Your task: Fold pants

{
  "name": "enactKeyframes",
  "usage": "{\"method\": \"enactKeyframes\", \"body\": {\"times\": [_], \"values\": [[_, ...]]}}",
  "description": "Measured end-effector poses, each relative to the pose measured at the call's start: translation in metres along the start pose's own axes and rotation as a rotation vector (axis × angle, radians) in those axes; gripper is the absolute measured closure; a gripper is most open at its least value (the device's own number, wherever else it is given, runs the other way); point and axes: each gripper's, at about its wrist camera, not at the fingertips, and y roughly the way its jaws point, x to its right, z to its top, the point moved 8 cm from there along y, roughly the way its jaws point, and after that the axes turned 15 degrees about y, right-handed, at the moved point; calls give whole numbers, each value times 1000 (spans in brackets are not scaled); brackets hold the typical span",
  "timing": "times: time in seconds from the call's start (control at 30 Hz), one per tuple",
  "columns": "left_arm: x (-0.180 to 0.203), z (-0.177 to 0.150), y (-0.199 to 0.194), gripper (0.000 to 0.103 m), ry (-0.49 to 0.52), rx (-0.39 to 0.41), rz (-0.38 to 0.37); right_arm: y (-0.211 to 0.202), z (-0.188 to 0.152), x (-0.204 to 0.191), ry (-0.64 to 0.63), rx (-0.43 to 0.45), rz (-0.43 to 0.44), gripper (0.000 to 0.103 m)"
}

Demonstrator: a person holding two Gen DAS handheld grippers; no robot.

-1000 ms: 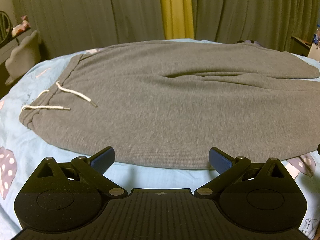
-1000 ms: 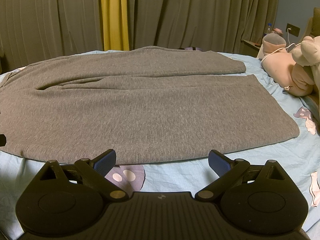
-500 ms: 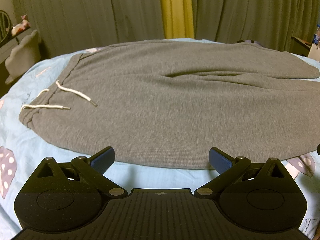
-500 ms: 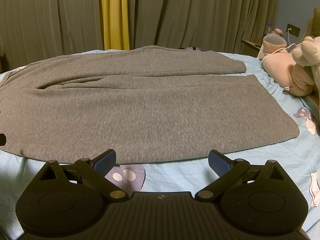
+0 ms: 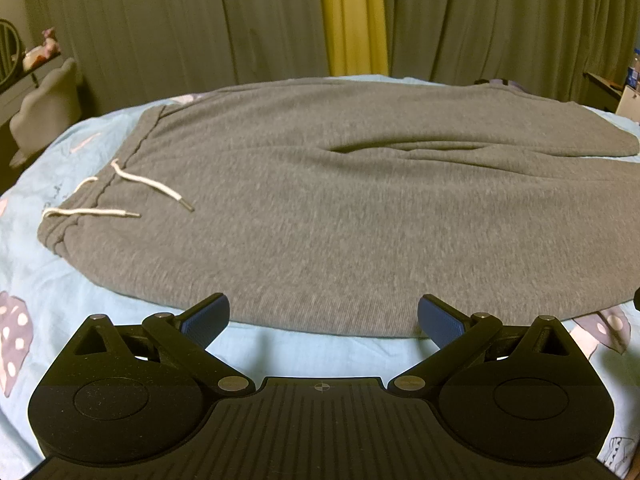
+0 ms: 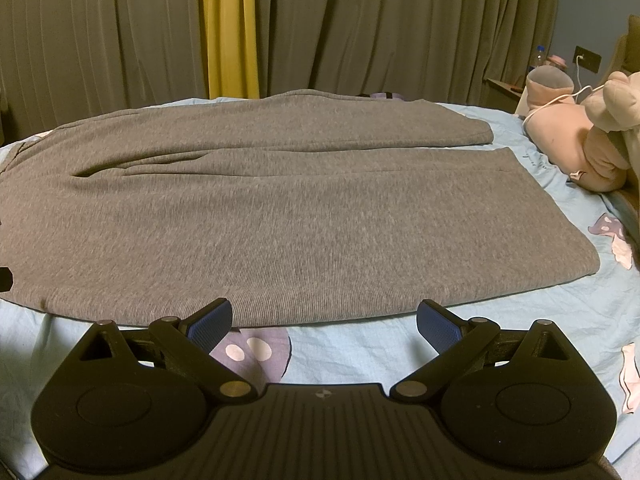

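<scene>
Left hand-held gripper [image 5: 323, 316]: jaws spread wide, nothing between them, poised just short of the near edge of the pants at the waist half.

Right hand-held gripper [image 6: 325, 320]: jaws likewise spread and empty, just short of the near edge at the leg half.

Pants [image 5: 340, 208]: grey knit, laid flat lengthwise across the bed [image 6: 520, 320], waistband to the left, cuffs to the right, legs side by side with a shallow fold at the crotch. No fold made yet, by the look of it.

Risks, judged from this layout:
- The near edge lies flush on the sheet; a low pinch could gather the sheet along with the fabric.
- The near leg is two layers; catching only the top one would pull the leg open rather than carry it over.
- Uneven lift between the two grippers could skew the fold, so the legs fail to line up.
- The drawstring [image 5: 152, 184] lies loose on the waist and could end up bunched inside the fold.

Surroundings, farther out:
- Plush toys [image 6: 572, 140] with a white cable, at the bed's right side, near the cuffs but apart from them.
- Curtains [image 6: 360, 28], grey with a yellow strip, beyond the far edge.
- Nothing rests on the pants.
</scene>
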Motion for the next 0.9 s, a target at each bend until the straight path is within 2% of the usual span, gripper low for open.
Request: {"method": "enactKeyframes", "body": {"times": [0.9], "values": [[0,1,-2,0,6,-9,0,2,-1,-3,-18,-12,12,4]]}}
